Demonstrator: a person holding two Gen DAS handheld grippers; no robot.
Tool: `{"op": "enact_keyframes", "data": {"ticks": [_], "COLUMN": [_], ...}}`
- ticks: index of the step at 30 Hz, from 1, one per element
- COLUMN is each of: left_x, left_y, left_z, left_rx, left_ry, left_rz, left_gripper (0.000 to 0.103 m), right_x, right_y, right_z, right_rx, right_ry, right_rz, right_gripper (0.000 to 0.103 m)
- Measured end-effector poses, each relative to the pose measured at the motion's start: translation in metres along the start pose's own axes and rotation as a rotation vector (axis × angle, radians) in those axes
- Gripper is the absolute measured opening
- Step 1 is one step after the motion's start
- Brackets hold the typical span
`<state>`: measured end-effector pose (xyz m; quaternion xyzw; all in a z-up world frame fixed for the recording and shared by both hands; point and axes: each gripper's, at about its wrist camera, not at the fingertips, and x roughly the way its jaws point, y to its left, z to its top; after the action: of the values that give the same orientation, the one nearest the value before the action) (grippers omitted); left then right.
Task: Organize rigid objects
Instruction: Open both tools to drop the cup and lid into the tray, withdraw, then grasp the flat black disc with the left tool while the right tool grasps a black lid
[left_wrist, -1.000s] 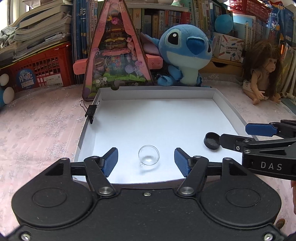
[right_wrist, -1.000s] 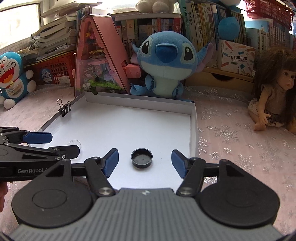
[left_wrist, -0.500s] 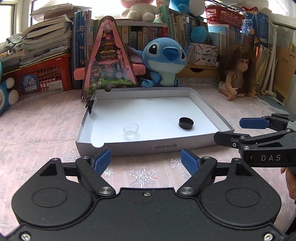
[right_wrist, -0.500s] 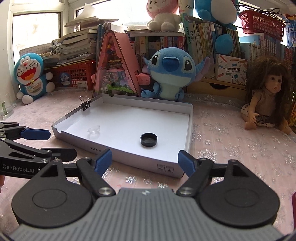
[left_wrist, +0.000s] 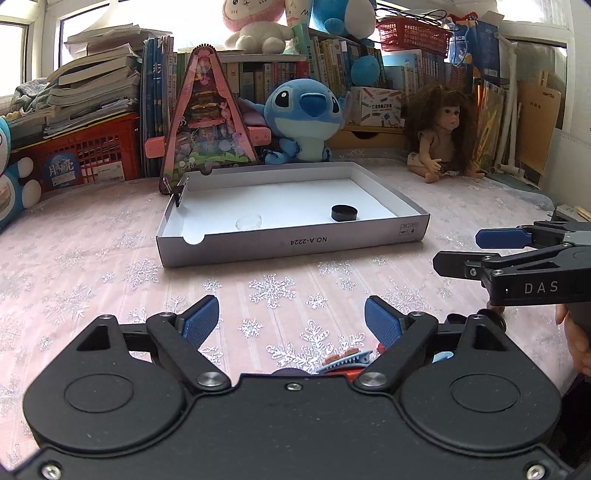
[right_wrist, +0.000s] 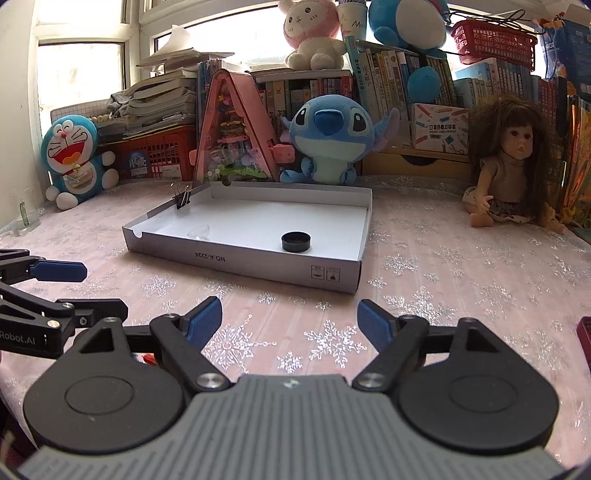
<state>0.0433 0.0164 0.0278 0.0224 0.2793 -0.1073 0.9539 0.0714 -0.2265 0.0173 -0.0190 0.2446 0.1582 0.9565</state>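
A shallow white cardboard box (left_wrist: 291, 242) (right_wrist: 236, 264) lies on the pink snowflake tablecloth. Inside it sit a clear glass dish (left_wrist: 248, 222) (right_wrist: 198, 232) and a black round cap (left_wrist: 344, 212) (right_wrist: 296, 242). A black binder clip (left_wrist: 178, 192) (right_wrist: 182, 199) is clipped on the box's left wall. My left gripper (left_wrist: 291, 319) is open and empty, well back from the box. My right gripper (right_wrist: 290, 319) is open and empty, also back from the box; it shows from the side in the left wrist view (left_wrist: 458, 249). Small colourful objects (left_wrist: 343, 360) lie partly hidden under my left gripper.
Behind the box stand a pink triangular toy house (left_wrist: 207, 125), a blue Stitch plush (left_wrist: 308, 122) and a doll (left_wrist: 443, 136). A Doraemon plush (right_wrist: 74, 155), a red crate (left_wrist: 85, 155) and bookshelves line the back. A dark red object (right_wrist: 584, 332) lies at the right edge.
Both grippers have pulled back out of the box and toward the table's near side, leaving the glass dish and the black cap lying inside. Both stay open.
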Motion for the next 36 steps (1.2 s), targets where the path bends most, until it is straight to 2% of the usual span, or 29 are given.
{"op": "enact_keyframes", "data": {"ticks": [5, 9, 22, 28, 31, 32, 34, 36], "left_x": [-0.004, -0.007, -0.014, -0.016, -0.016, -0.016, -0.016, -0.016], "left_y": [0.002, 0.003, 0.004, 0.006, 0.006, 0.007, 0.008, 0.009], "left_z": [-0.012, -0.018, -0.035, -0.037, -0.038, -0.039, -0.040, -0.040], "left_rx": [0.000, -0.001, 0.005, -0.008, -0.018, -0.022, -0.030, -0.036], "left_ry": [0.020, 0.027, 0.023, 0.030, 0.040, 0.042, 0.048, 0.050], "left_rz": [0.010, 0.017, 0.041, 0.028, 0.024, 0.024, 0.024, 0.024], "left_gripper": [0.086, 0.091, 0.091, 0.083, 0.077, 0.073, 0.067, 0.062], "right_x": [-0.010, -0.016, -0.033, -0.037, -0.039, -0.039, -0.042, -0.044], "right_y": [-0.001, -0.003, 0.004, 0.004, 0.004, 0.004, 0.004, 0.006], "right_z": [-0.021, -0.031, -0.050, -0.055, -0.056, -0.056, -0.057, -0.057], "right_rx": [-0.019, -0.013, -0.052, -0.040, -0.030, -0.028, -0.029, -0.043], "right_ry": [-0.037, -0.039, -0.051, -0.047, -0.051, -0.053, -0.061, -0.067], "right_rz": [-0.023, -0.030, -0.028, -0.036, -0.041, -0.040, -0.016, -0.007], "right_gripper": [0.088, 0.088, 0.088, 0.088, 0.088, 0.088, 0.082, 0.068]}}
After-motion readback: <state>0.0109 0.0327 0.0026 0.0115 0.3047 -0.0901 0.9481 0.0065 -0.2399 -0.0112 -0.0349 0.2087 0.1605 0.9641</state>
